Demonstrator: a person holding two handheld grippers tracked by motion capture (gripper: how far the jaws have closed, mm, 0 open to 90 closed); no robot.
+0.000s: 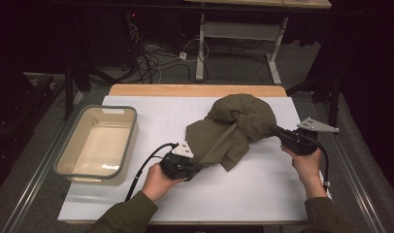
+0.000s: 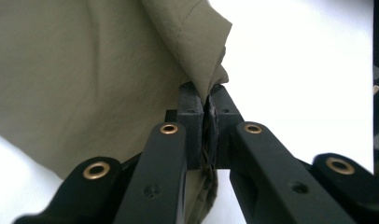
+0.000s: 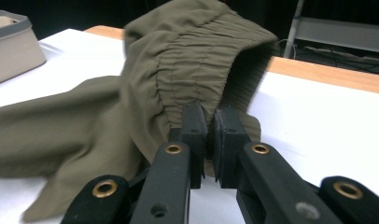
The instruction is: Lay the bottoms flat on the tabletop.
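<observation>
Garment (image 1: 236, 124), olive-green cloth, is lying bunched toward the right half of the white tabletop (image 1: 263, 194), nearer the far edge. Left gripper (image 2: 207, 100) is pinching a fold at its near-left end, jaws clamped together on the cloth. Right gripper (image 3: 210, 116) is clamping the gathered elastic band at its right side. Beige bin (image 1: 69, 155) is sitting by the left edge.

The garment (image 1: 234, 128) is plain olive green — no print. The surface (image 1: 263, 189) is white, edged in pale wood. The tub (image 1: 99, 144) is cream with a grey-green rim — both claws are black.
</observation>
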